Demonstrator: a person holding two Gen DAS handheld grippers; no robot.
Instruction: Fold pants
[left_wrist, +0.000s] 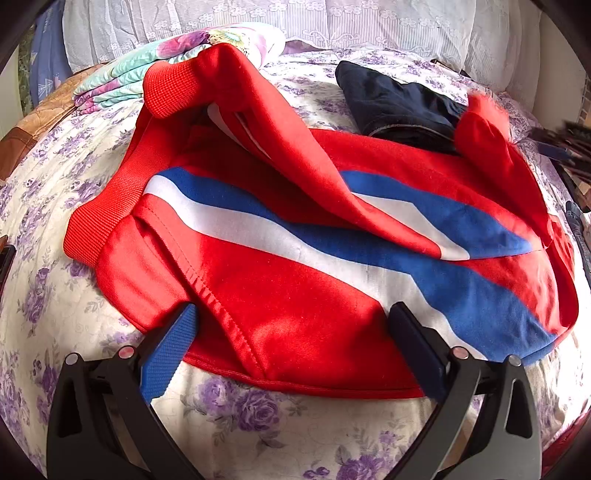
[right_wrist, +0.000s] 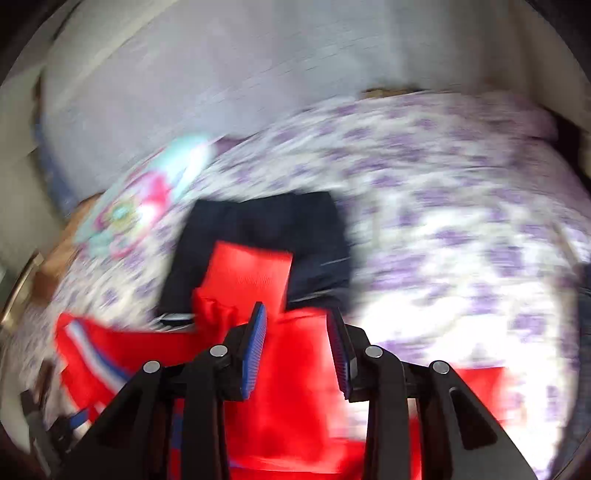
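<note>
Red pants (left_wrist: 258, 280) with a blue and white stripe lie across a floral bed quilt (left_wrist: 258, 417), ribbed waistband (left_wrist: 107, 210) to the left. One leg is thrown back over the pants, its cuff (left_wrist: 173, 88) raised at the far left. My left gripper (left_wrist: 293, 308) stands open at the pants' near edge, one finger on each side of the red cloth. In the blurred right wrist view, my right gripper (right_wrist: 295, 310) has its jaws narrowed on red pant-leg cloth, and the cuff (right_wrist: 247, 273) sticks out beyond the tips. That leg end (left_wrist: 480, 125) hangs lifted at the right.
A folded dark navy garment (left_wrist: 399, 107) lies just behind the pants, under the lifted cuff in the right wrist view (right_wrist: 266, 221). A folded flowered blanket (left_wrist: 147, 70) sits at the far left. White lace fabric (left_wrist: 332, 22) runs along the back of the bed.
</note>
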